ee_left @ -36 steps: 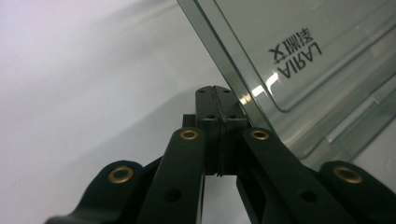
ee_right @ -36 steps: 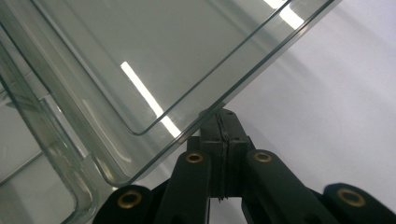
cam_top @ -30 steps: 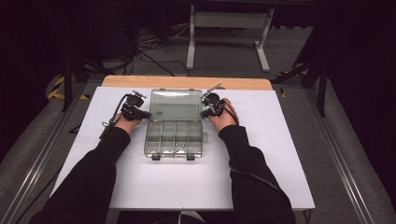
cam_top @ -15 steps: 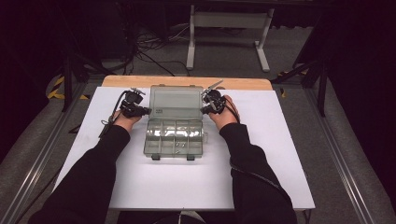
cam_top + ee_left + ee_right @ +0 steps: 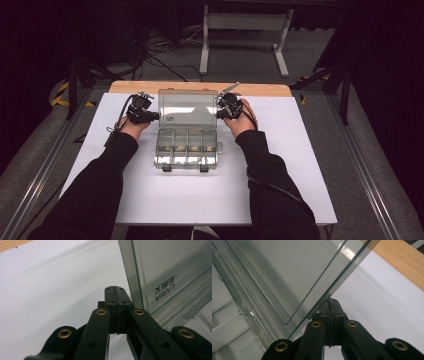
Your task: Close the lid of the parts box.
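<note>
While the white table (image 5: 150,200) stretches wide under us, we see the clear organizer box (image 5: 187,147) lying at its middle, long axis running across, with its lid (image 5: 187,111) swung up on the far side. That lid stands between our tools: the left gripper (image 5: 145,116) just beside its left edge, the right gripper (image 5: 226,111) just under its right edge, both equally near. Each pair of jaws is pressed together, pinching nothing.
</note>
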### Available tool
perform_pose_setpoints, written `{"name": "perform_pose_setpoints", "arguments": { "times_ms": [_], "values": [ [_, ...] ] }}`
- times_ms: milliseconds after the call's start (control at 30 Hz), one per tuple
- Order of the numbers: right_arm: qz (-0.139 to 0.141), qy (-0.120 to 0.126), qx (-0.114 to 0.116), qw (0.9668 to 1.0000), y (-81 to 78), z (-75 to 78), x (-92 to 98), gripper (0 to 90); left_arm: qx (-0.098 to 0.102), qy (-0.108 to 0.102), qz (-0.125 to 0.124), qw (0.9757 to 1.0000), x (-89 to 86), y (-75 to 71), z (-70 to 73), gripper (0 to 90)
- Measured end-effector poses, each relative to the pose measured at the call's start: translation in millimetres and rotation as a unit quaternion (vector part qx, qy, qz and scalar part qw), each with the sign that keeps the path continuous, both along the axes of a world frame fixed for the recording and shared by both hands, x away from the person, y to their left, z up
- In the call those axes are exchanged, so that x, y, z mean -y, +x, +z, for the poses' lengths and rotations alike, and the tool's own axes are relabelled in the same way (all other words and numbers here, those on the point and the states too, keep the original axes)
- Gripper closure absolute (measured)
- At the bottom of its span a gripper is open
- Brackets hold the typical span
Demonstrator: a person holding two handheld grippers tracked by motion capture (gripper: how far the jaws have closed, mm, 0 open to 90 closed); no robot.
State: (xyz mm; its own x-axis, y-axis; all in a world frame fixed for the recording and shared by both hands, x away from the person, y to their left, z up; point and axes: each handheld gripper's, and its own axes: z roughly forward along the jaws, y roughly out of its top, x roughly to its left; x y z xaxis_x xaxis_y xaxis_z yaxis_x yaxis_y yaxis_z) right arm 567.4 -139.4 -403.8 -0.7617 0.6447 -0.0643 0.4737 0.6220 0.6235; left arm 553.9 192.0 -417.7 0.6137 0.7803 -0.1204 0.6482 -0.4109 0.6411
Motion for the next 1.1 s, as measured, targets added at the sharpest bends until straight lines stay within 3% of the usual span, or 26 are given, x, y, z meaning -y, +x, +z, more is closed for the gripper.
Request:
{"name": "perform_pose_setpoints", "arguments": {
  "times_ms": [300,633,733,900,1100],
  "values": [
    [0.008,0.0,0.008,0.9999,-6.2,4.7,0.6,90.0,0.002,0.002,-0.003,1.0,-0.1,-5.7,5.2,89.6],
    [0.029,0.003,0.019,0.9994,-21.6,14.5,5.8,90.0,0.01,0.001,-0.024,0.9997,-3.7,-15.3,13.5,89.6],
    [0.032,0.011,0.019,0.9992,-25.3,17.3,8.7,90.0,0.015,0.004,-0.033,0.9993,-4.5,-18.7,16.4,89.6],
    [0.041,0.012,0.017,0.999,-31.8,21.4,10.0,90.0,0.011,-0.013,-0.039,0.9991,-9.0,-24.6,18.4,89.6],
    [0.051,0.013,0.015,0.9985,-37.3,26.3,11.8,90.0,0.015,-0.009,-0.05,0.9986,-10.8,-32.6,23.1,89.6]
  ]
}}
